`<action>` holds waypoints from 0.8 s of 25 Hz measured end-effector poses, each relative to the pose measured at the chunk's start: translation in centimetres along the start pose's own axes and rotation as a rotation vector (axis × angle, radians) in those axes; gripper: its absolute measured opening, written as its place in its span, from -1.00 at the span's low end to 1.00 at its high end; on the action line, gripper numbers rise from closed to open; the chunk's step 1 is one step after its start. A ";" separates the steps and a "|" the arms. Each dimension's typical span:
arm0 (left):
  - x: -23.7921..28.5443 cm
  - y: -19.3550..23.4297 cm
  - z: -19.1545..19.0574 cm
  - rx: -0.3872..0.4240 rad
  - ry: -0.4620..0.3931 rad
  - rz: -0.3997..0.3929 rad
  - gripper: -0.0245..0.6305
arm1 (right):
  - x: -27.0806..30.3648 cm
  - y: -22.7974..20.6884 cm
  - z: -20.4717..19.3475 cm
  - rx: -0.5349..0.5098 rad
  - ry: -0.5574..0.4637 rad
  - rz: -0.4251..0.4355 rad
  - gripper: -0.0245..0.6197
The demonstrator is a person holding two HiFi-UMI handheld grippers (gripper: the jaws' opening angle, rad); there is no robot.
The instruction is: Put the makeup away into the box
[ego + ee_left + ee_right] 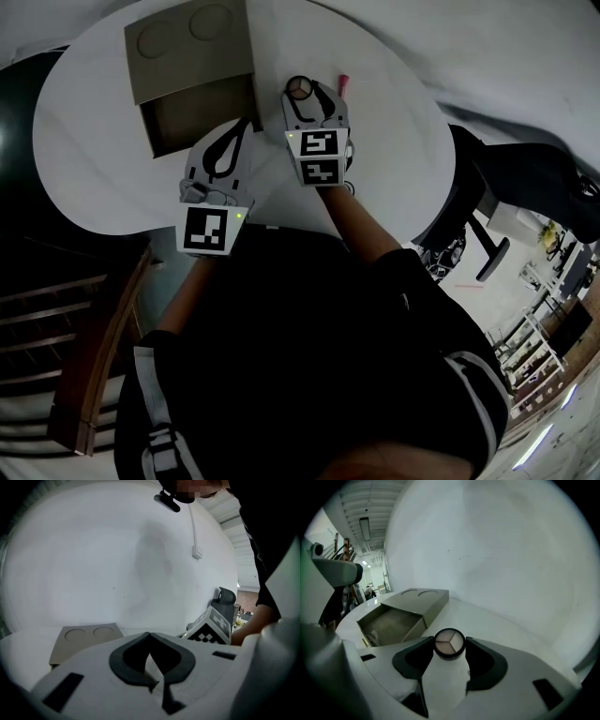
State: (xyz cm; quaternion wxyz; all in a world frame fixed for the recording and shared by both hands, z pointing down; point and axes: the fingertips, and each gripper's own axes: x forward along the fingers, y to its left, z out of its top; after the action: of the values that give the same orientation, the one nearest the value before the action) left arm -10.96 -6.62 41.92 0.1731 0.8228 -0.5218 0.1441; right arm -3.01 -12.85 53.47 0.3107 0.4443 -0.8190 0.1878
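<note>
A round compact (302,88) with three pale shades lies on the white table (94,159). My right gripper (306,92) has one jaw on each side of it. In the right gripper view both pads touch the compact (449,644). The tan box (192,56) stands at the far left of it, its drawer (192,120) pulled out towards me. My left gripper (246,124) hovers at the drawer's near right corner. Its jaws (150,635) are shut, tips together, with nothing between them. A pink stick (343,82) lies just right of the compact.
The box's lid (86,639) has two round hollows in it. Some small thing lies in the drawer's corner (370,634). The table's curved edge runs close on the right, where a dark chair (525,178) stands. My body is at the near edge.
</note>
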 end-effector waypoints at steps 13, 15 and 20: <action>-4.2 0.2 0.5 -0.009 -0.070 0.056 -0.90 | -4.9 2.8 4.3 -0.022 -0.077 0.014 -0.21; -4.8 0.6 0.5 0.000 -0.084 0.068 -0.90 | -5.0 3.8 4.7 -0.036 -0.079 0.027 -0.21; -6.7 2.5 -0.2 -0.027 -0.080 0.116 -0.90 | -4.0 7.1 5.4 -0.076 -0.082 0.078 -0.21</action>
State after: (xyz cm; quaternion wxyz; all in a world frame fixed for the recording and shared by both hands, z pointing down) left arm -16.04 -2.15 39.62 0.1548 0.7938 -0.5770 0.1138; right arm -9.14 -9.77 46.53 0.2860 0.4071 -0.8544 0.1501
